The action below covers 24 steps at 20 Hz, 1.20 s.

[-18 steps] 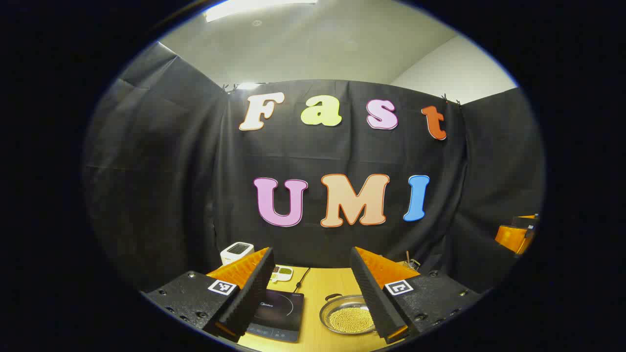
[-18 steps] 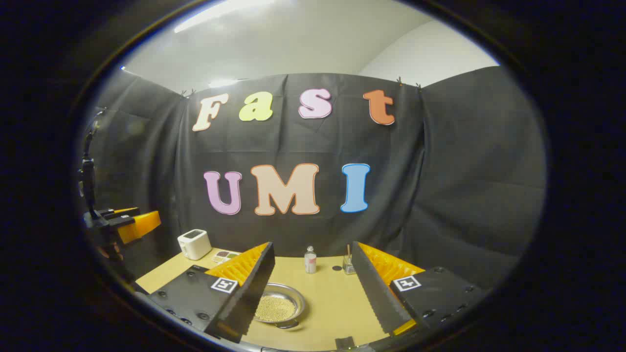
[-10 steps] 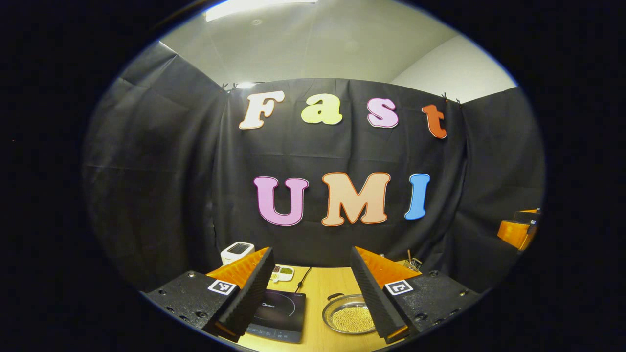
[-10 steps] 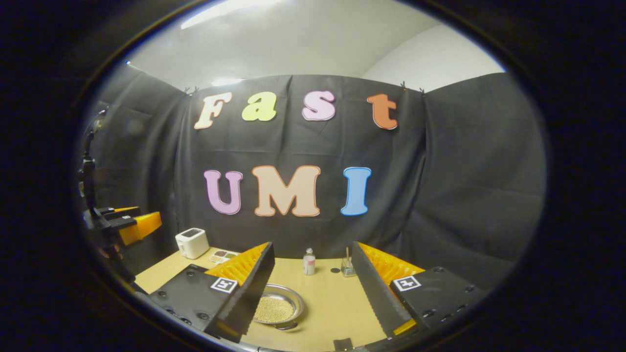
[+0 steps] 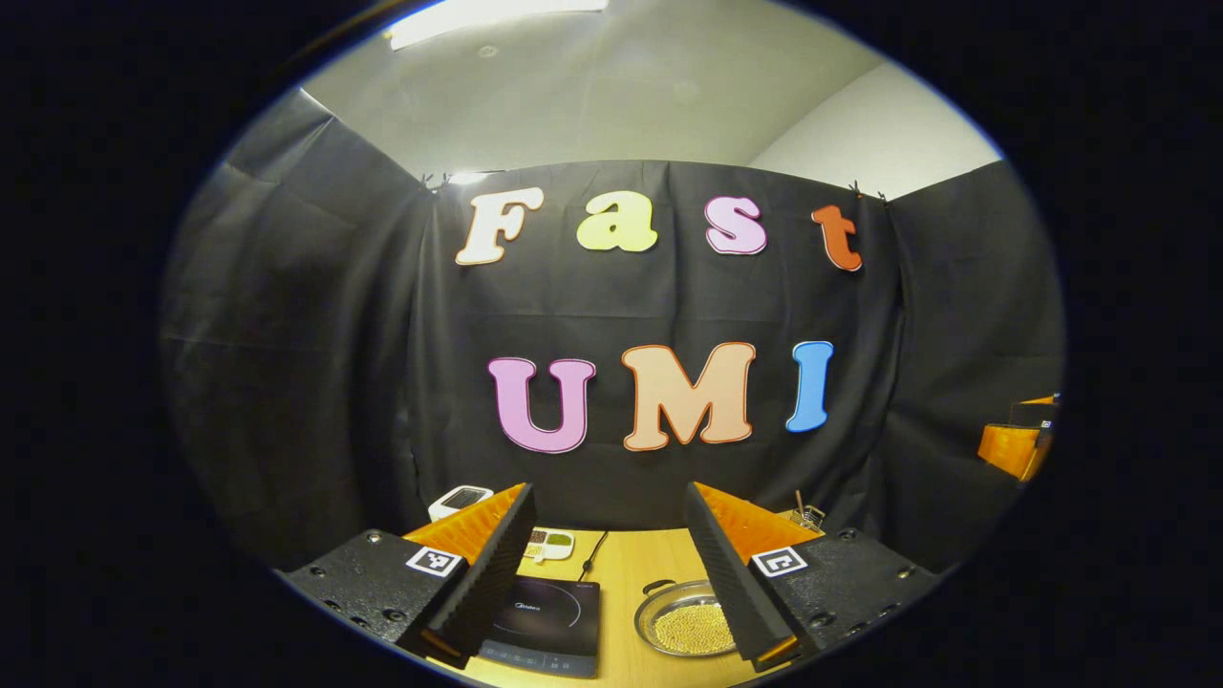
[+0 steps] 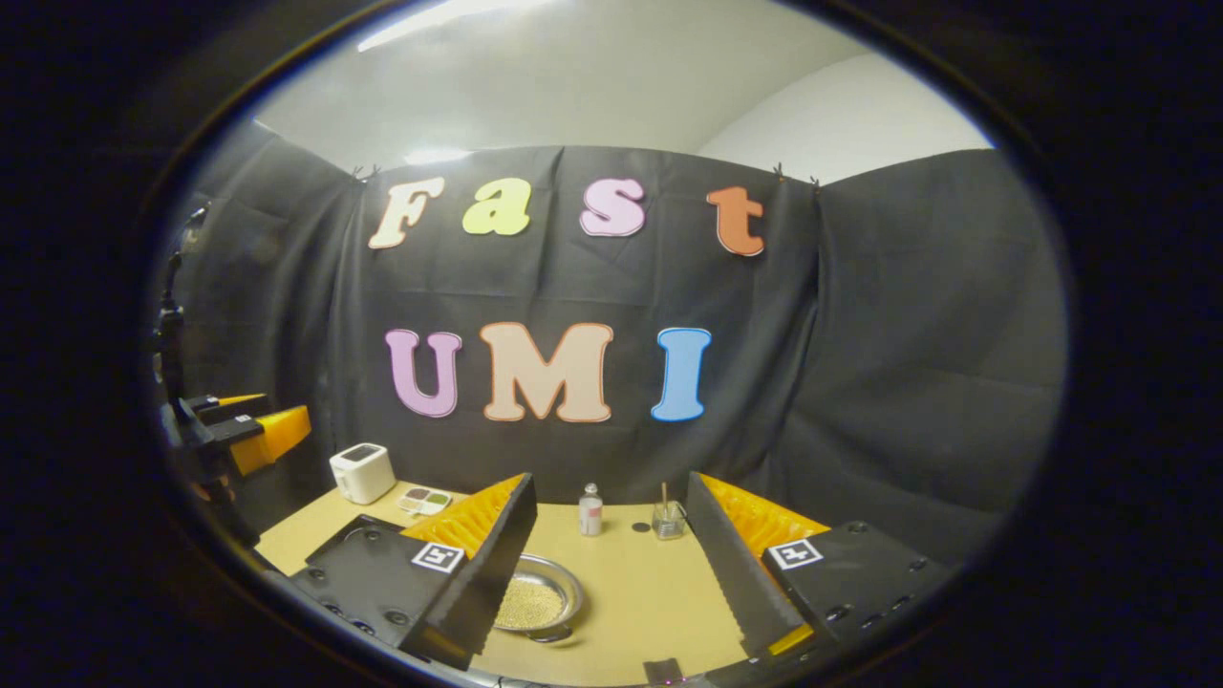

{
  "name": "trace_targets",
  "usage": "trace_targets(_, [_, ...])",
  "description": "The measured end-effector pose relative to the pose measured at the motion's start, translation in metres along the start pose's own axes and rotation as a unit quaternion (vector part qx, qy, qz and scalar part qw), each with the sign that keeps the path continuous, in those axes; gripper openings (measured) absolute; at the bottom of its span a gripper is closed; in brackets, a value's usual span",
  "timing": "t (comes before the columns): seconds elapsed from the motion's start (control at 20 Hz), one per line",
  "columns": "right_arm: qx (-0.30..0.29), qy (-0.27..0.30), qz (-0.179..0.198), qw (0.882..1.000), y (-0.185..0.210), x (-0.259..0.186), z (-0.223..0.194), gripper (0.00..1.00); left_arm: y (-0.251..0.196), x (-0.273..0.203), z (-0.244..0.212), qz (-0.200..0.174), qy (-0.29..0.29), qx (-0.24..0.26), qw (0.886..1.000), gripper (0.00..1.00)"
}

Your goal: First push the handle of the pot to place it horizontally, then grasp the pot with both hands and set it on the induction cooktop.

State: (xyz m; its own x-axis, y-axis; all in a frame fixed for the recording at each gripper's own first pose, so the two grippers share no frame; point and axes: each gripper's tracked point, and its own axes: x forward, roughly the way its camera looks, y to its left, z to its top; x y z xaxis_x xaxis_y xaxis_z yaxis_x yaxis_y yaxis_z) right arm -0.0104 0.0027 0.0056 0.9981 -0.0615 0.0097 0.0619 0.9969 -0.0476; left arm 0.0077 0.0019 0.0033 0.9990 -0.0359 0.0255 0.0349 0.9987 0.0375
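Observation:
A shallow metal pot (image 5: 690,623) filled with small yellowish beads sits on the wooden table, right of the black induction cooktop (image 5: 547,616). A dark loop handle (image 5: 657,584) shows on its far left rim. My left gripper (image 5: 609,490) hovers open above and in front of both, holding nothing. In the right gripper view the pot (image 6: 535,602) lies low left, partly behind my left finger, with a dark handle (image 6: 551,633) at its near edge. My right gripper (image 6: 610,478) is open and holds nothing. Each gripper shows far off in the other's view: the left gripper (image 6: 256,435), the right gripper (image 5: 1015,445).
A white boxy appliance (image 6: 361,472) and a small divided dish (image 6: 426,500) stand at the table's back left. A small bottle (image 6: 590,509) and a glass jar with a stick (image 6: 667,519) stand by the back wall. A cable (image 5: 592,552) runs behind the cooktop.
Both grippers have drifted slightly while staying open. In the left gripper view the pot and cooktop look a little smaller and farther. Nothing on the table has moved.

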Motion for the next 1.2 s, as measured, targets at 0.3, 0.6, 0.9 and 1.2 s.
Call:
trace_targets(0.3, [0.012,0.014,-0.004,1.0,0.004,-0.004,-0.009,0.95,0.005,-0.005,-0.01,-0.01,0.016,0.01,1.0,0.91])
trace_targets(0.6, [0.016,0.033,-0.001,0.999,0.023,-0.002,-0.027,0.95,0.03,-0.014,-0.017,-0.003,0.027,0.027,0.999,0.91])
trace_targets(0.9, [0.024,0.037,0.019,0.999,0.065,-0.001,-0.035,0.96,0.045,-0.023,-0.031,-0.021,0.036,0.032,0.999,0.96])
trace_targets(1.2, [0.039,0.045,0.05,0.997,0.103,-0.001,-0.045,0.68,0.062,-0.034,-0.038,-0.022,0.034,0.055,0.998,0.92])
